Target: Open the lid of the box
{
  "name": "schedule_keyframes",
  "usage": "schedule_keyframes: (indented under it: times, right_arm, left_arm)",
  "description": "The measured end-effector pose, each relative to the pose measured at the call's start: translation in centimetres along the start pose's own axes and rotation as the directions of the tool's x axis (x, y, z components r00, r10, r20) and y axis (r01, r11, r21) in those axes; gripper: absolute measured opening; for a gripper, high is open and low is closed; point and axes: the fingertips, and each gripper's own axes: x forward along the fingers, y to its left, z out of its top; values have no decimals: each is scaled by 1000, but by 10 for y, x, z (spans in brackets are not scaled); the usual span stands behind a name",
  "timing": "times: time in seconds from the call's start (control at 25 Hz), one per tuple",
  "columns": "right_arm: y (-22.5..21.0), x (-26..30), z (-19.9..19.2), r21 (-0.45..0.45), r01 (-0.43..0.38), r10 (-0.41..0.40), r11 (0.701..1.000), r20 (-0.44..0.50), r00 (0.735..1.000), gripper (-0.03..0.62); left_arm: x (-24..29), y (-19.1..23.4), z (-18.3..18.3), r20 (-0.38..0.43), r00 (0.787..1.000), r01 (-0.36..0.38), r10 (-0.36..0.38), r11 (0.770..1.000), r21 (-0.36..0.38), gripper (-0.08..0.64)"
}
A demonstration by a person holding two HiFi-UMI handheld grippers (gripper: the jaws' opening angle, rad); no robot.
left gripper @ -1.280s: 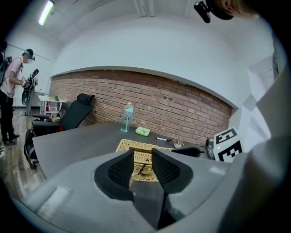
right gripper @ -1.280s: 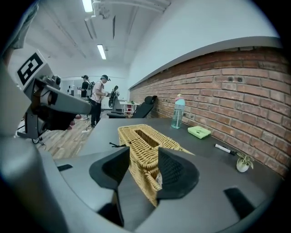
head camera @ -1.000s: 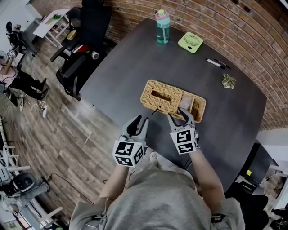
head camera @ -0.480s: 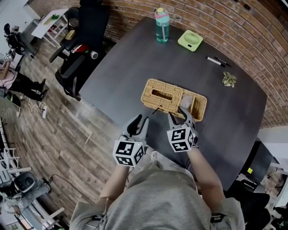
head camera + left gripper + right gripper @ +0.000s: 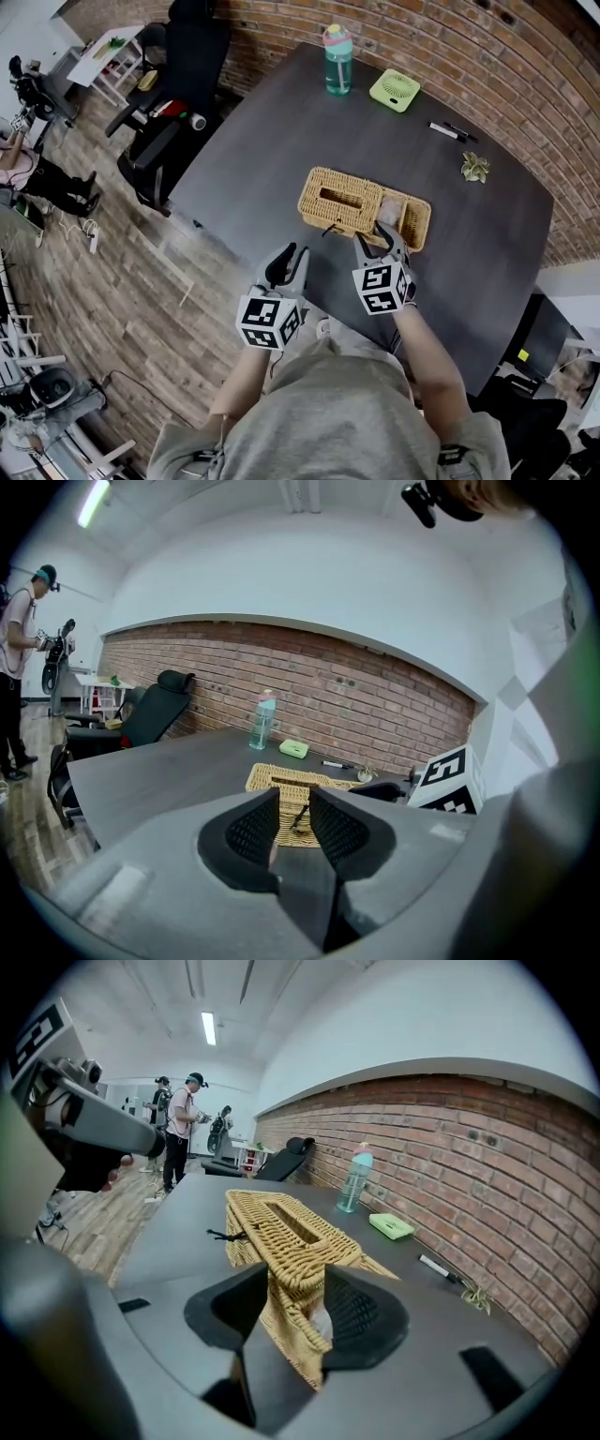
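— Where's the box (image 5: 413,223)?
— Middle of the frame, on the dark surface (image 5: 253,159), lid (image 5: 337,197) partly off.
— And the tools?
— Right tool (image 5: 378,239) grips the lid's near edge. Left tool (image 5: 291,255), just left of it, is empty, its jaws apart, though they have just been closing.

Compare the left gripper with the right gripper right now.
The right gripper is clamped on the wicker lid; the left gripper holds nothing, its jaws apart, though they have just been closing. The right gripper reaches the box; the left gripper stops short of it, above the near edge of the table. Both point toward the box and carry marker cubes.
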Motion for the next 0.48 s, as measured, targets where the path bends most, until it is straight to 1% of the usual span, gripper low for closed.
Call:
schedule_keyframes:
  times: [0.24,0.48]
  right_arm:
    - [-7,-11,17,-5,29,-29,1000,36,999,179]
    - [-15,-19,38,-24,51,-49,998,67,997,144]
  left_arm:
    - [-16,1,-1,15,1000,3,-3,1000,-8,100]
    - [-30,5,2,32,999,-3,3,1000,-16,96]
